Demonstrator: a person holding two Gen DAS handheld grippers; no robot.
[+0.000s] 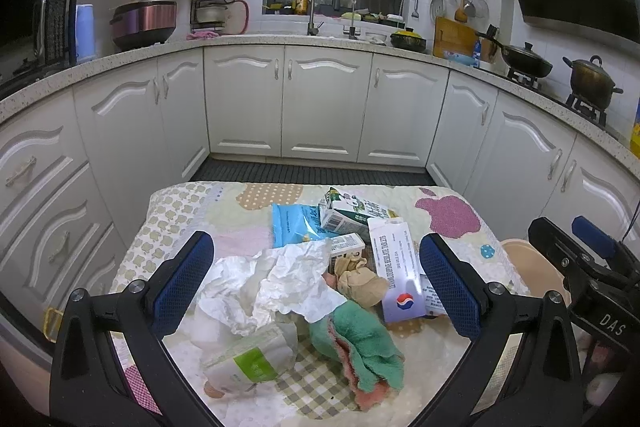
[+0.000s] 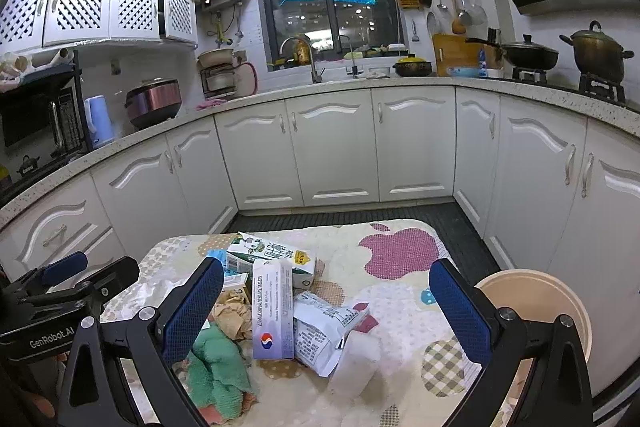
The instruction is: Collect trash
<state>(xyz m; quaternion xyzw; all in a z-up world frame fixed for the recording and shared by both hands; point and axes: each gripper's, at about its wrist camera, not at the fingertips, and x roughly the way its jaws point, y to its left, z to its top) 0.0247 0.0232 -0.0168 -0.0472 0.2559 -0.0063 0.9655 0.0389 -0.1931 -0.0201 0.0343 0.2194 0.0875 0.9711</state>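
While both grippers, left gripper [image 1: 316,279] and right gripper [image 2: 326,311], gape empty, two cartons [image 2: 272,257] and one bin [image 2: 536,291] show.

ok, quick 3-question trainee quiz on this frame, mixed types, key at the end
1. True or false: the left gripper is shut on the crumpled white paper.
2. Multiple choice: the beige bin stands A) on the patterned table cover; B) past the table's right edge; C) on the kitchen counter.
3. Fill in: the green cloth lies ___ the tablet box in the left wrist view (nearer than / farther than).

Key
1. False: both the left and the right gripper are open and hold nothing.
2. B
3. nearer than
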